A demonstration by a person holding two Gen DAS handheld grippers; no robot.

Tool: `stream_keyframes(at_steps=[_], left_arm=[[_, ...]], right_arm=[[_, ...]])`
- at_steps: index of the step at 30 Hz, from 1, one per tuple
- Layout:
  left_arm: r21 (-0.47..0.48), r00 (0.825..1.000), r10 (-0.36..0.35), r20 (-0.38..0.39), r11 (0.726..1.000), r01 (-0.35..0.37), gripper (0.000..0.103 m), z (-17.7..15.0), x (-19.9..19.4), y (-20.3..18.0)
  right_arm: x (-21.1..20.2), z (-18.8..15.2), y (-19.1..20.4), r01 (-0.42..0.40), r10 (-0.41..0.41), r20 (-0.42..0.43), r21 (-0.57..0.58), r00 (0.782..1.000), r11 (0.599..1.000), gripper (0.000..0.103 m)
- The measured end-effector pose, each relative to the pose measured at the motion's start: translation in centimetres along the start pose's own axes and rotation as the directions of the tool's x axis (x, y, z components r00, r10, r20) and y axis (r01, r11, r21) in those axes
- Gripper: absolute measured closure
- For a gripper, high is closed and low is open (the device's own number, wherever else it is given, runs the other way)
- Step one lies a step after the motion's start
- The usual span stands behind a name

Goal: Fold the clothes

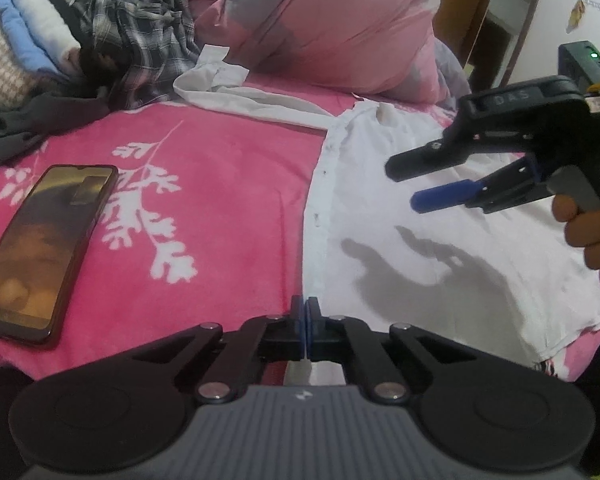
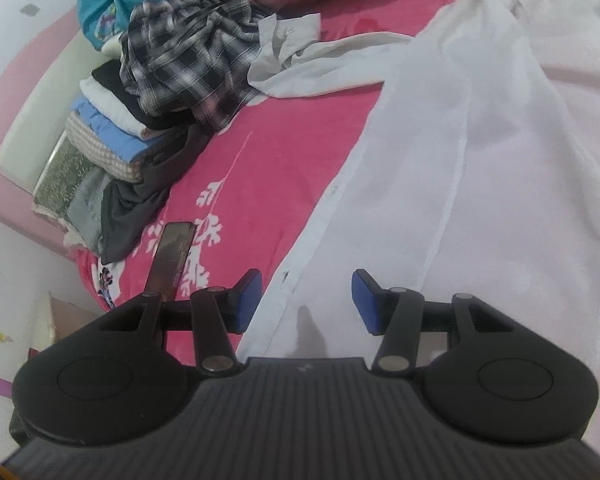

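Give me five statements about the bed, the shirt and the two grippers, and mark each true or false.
1. The white shirt lies spread on the pink bedspread. True.
2. The phone rests on the white shirt. False: it lies on the bedspread, apart from the shirt.
3. The right gripper is open and empty. True.
4. The left gripper is wide open. False: its jaws are shut at the shirt's button edge.
5. The plaid shirt is folded flat. False: it is crumpled.
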State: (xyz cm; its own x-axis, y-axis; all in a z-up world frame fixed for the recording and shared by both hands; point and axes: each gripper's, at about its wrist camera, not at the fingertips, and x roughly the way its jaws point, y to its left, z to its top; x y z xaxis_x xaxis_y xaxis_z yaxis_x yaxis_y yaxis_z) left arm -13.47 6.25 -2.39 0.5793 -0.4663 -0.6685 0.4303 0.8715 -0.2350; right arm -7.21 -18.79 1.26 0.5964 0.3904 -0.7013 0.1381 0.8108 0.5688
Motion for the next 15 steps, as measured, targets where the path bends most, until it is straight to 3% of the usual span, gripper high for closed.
stream_keyframes(at_steps=[9, 15], left_arm=[[0.031, 0.994, -0.089, 0.066, 0.996, 0.087, 0.102, 0.3, -1.4, -0.6], [0.076, 0.991, -0.114, 0.075, 0.991, 0.108, 0.102, 0.2, -1.6, -1.3]], right_arm=[[2.6, 0.8, 2.3, 0.058, -0.061, -0.037, -0.054, 0.997, 0.997, 0.048], [4.3, 1.1, 3.2, 0.099, -0.105, -0.065, -0.095, 0.992, 0.991, 0.044]])
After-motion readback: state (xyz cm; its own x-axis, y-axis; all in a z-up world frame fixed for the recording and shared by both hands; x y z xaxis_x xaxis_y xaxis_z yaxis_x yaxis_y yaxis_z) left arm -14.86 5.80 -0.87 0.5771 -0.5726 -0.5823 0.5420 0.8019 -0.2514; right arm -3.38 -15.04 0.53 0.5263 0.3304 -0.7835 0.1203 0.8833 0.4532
